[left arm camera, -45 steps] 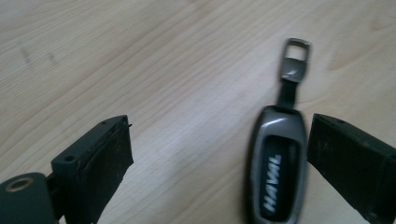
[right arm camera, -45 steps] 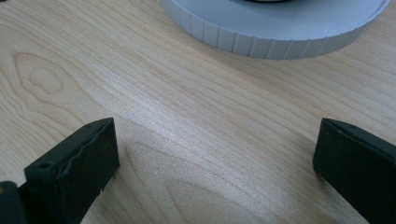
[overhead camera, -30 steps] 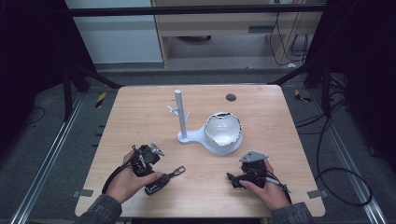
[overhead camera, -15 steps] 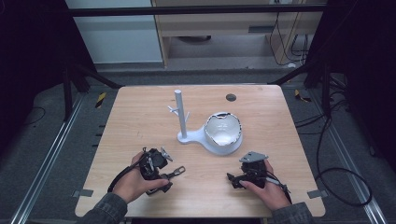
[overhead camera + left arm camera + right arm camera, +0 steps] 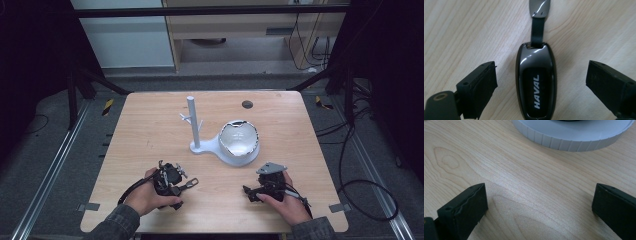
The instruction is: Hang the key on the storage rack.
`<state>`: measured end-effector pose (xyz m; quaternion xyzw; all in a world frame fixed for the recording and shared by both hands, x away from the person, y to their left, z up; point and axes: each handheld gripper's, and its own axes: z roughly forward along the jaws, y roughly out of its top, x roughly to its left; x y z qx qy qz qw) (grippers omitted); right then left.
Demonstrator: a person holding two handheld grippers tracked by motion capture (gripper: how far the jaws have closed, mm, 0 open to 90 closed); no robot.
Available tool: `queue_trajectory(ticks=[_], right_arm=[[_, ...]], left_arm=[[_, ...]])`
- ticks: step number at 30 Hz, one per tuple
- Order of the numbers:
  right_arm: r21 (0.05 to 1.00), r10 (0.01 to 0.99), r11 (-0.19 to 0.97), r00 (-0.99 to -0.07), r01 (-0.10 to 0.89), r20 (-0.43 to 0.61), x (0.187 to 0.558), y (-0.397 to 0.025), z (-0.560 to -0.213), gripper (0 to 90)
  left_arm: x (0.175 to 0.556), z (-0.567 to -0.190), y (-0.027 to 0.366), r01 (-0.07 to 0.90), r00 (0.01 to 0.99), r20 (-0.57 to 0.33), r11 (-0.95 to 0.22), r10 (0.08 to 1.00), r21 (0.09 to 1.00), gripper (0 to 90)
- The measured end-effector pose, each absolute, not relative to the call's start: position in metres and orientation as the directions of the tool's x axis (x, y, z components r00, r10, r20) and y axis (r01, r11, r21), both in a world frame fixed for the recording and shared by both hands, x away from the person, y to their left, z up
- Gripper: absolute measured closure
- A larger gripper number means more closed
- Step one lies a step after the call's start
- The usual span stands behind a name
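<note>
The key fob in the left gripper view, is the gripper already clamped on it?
No, the key fob lies flat on the wooden table, with clear gaps between it and both jaws of the left gripper.

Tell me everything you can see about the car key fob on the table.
The key fob is a glossy, dark metallic oval with a black panel reading HAVAL in white. A dark strap runs from its top to a shiny metal piece. It lies flat on the wooden table, between the open jaws of the left gripper, which do not touch it, near the table's front-left edge.
</note>
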<state>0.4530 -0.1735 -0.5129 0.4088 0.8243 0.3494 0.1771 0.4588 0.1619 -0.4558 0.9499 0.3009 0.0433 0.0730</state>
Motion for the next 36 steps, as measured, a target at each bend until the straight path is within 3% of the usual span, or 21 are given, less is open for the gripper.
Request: queue_trajectory(ticks=[14, 36], right_arm=[[0.722, 0.796, 0.422, -0.605, 0.548, -0.006, 0.453, -0.174, -0.513, 0.4], [0.722, 0.796, 0.422, -0.605, 0.548, -0.007, 0.453, -0.174, -0.513, 0.5]], left_arm=[[0.468, -0.464, 0.167, 0.604, 0.795, -0.02, -0.787, 0.606, 0.126, 22.7], [0.472, -0.467, 0.169, 0.612, 0.788, -0.003, -0.783, 0.615, 0.109, 33.3]])
